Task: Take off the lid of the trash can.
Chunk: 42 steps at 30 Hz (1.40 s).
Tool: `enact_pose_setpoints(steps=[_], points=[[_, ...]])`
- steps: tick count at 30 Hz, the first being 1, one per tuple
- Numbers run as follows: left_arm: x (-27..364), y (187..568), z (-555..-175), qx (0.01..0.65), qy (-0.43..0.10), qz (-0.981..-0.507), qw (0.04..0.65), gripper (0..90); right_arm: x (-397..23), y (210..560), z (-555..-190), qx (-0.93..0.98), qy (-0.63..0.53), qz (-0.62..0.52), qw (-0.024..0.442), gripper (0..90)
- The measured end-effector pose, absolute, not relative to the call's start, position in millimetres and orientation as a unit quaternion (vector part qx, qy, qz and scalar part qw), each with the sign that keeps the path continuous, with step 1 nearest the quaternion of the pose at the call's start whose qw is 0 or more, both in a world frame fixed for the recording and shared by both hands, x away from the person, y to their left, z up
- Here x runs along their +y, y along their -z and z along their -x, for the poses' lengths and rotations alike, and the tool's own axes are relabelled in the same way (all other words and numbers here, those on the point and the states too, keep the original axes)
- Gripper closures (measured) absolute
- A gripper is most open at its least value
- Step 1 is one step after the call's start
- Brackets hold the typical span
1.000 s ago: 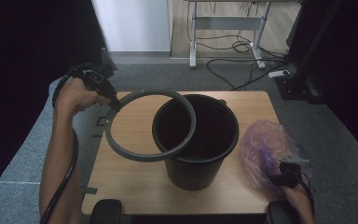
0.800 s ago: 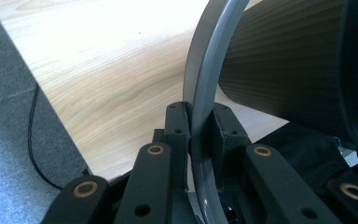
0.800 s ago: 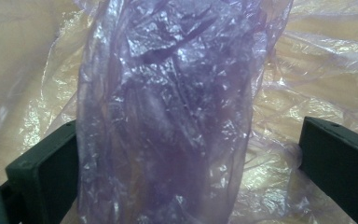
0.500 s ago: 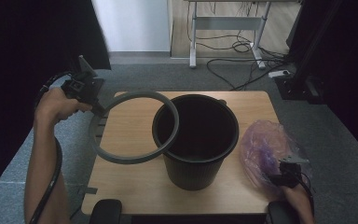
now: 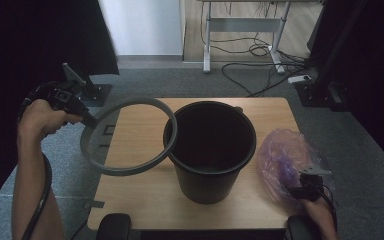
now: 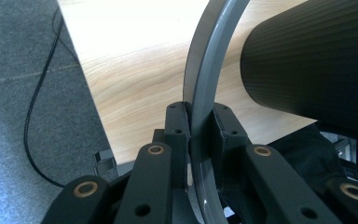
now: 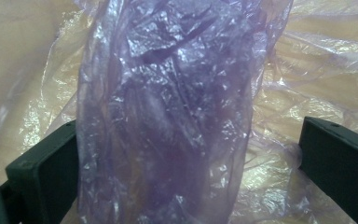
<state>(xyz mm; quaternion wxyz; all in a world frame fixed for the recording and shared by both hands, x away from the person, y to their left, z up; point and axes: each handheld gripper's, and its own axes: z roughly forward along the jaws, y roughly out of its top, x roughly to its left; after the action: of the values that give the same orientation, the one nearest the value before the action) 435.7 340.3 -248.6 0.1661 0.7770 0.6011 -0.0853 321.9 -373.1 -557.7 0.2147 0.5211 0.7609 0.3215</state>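
Grey ring (image 5: 128, 136): pinched edgewise in left gripper (image 6: 200, 116), its far arc overlapping black bucket (image 5: 210, 150). Carry level and clear of the bucket rim. Right gripper (image 7: 191, 154): jaws spread either side of purple bag (image 7: 168, 107), not yet pinching.

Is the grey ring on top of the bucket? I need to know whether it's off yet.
No, the left gripper holds the ring beside the bucket.

A wooden surface (image 5: 145, 195) sits on grey carpet (image 5: 180, 82). Beyond it stands a desk frame (image 5: 240, 25) with cables (image 5: 260, 50) tangled beneath — a white wall panel (image 5: 140, 25) to its left.
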Motion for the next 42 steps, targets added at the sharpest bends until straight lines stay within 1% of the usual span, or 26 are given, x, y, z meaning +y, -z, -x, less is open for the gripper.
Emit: enact_pose_setpoints(steps=[11,17,22,31,42], points=[[375,252,-420,0.626,0.083,-0.756,0.174,78.4,-373,558,-322,0.761,-0.322,-0.521,0.215,0.0],[386,260,-417,0.636,0.085,-0.748,0.170,78.4,-373,558,-322,0.761,-0.321,-0.521,0.215,0.0],[387,270,-420,0.637,0.091,-0.747,0.167,78.4,-373,558,-322,0.761,-0.321,-0.521,0.215,0.0],[377,293,-431,0.631,0.097,-0.755,0.152,78.5,-373,558,-322,0.761,-0.321,-0.521,0.215,0.0],[380,326,-436,0.632,0.108,-0.751,0.159,78.5,-373,558,-322,0.761,-0.321,-0.521,0.215,0.0]])
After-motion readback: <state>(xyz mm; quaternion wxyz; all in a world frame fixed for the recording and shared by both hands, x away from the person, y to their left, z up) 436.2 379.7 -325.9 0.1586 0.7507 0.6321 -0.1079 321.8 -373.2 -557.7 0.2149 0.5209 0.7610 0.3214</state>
